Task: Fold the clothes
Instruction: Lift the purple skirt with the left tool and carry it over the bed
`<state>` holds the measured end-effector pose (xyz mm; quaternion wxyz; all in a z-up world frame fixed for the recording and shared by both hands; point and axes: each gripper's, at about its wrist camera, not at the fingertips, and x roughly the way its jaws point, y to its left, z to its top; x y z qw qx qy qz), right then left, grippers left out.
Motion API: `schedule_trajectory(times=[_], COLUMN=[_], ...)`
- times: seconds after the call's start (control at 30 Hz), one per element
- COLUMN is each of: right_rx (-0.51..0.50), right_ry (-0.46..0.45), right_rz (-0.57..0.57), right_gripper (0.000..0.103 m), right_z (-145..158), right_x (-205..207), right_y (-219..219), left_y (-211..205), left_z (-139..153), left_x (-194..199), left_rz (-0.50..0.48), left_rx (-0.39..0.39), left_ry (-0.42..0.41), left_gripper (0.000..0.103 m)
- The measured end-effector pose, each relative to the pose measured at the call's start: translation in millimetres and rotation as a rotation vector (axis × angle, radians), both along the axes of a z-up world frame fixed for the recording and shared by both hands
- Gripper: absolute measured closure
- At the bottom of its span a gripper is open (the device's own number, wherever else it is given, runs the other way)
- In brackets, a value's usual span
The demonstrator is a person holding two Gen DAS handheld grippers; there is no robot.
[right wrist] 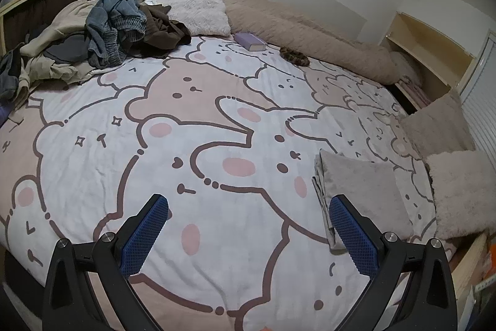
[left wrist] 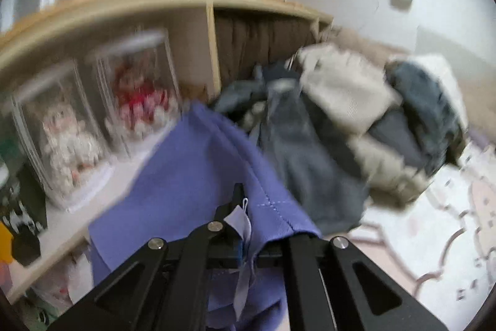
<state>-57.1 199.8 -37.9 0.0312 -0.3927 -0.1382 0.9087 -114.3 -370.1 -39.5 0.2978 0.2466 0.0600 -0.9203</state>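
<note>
The left gripper [left wrist: 245, 216] is clamping a purple garment [left wrist: 192, 176] by its stitched hem, lifting it beside the clothes pile [left wrist: 341, 120]. It looks soft, light, floppy. The right gripper [right wrist: 248, 225] is gaping wide, holding nothing, over the bed [right wrist: 217, 120]; it should probably be taking the opposite hem.

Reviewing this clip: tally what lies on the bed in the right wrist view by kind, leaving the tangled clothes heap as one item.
Clothes heap: 1
Fluffy cushions: 3 (white, beige, pale)
Folded grey cloth: 1
Purple book: 1
Brown patterned item, too small to identify: 1
Total: 7

Off the bed, the left gripper holds a purple garment.
</note>
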Motion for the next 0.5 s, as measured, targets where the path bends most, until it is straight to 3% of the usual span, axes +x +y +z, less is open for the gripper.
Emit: schedule_trajectory(times=[0.27,0.4,0.5], right_rx=[-0.063,-0.096,-0.126], right_ry=[0.039,0.068,0.094], right_rz=[0.024,0.021,0.0], right_gripper=[0.0,0.0,0.0], right_z=[11,19,25], right_x=[10,18,24], right_y=[4,13,26], left_y=[60,126,194], left_z=[175,248,291], left_x=[15,15,17], left_rz=[-0.222,-0.427,-0.64], left_rx=[-0.037,-0.065,-0.064], left_ry=[0.251,0.322,0.386], left_gripper=[0.099,0.099,0.099])
